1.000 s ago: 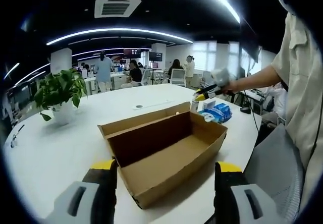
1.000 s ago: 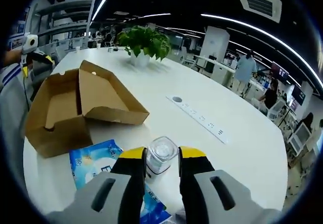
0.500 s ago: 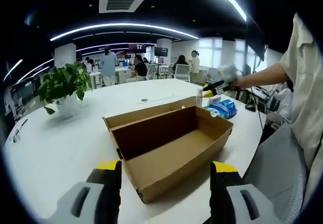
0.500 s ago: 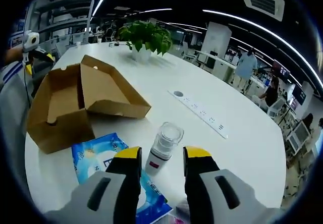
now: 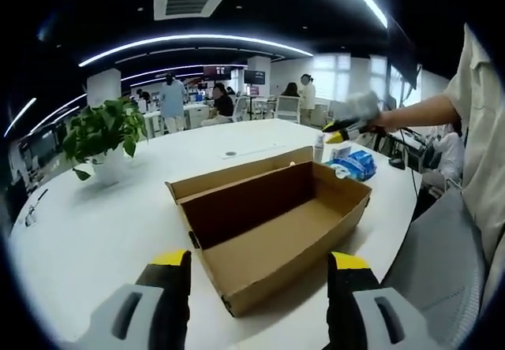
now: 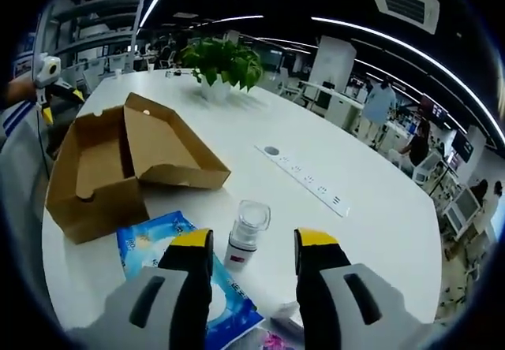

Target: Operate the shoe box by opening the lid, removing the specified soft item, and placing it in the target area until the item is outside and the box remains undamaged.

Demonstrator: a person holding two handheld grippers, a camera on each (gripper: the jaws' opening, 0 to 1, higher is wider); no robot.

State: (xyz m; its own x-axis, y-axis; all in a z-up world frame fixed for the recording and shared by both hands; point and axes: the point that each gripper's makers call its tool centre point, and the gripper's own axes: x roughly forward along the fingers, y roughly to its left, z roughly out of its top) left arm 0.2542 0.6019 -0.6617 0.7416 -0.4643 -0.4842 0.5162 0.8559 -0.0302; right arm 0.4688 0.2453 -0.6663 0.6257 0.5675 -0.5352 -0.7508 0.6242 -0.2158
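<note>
An open, empty brown cardboard shoe box lies on the white table, just beyond my left gripper, which is open with nothing between its jaws. In the right gripper view the same box sits at left, its lid folded back flat. My right gripper is open. A small clear bottle with a white base stands upright on the table just past its fingertips. A blue soft wipes pack lies left of the bottle; in the left gripper view the pack lies beyond the box, under the right gripper.
A potted green plant stands at the table's left, and the plant appears far across in the right gripper view. A white power strip lies on the table. A person's arm and a grey chair are at right. People stand in the background office.
My right gripper has opened, let go of the clear bottle and drawn back from it. The bottle now stands free on the table. The left gripper view shifted slightly.
</note>
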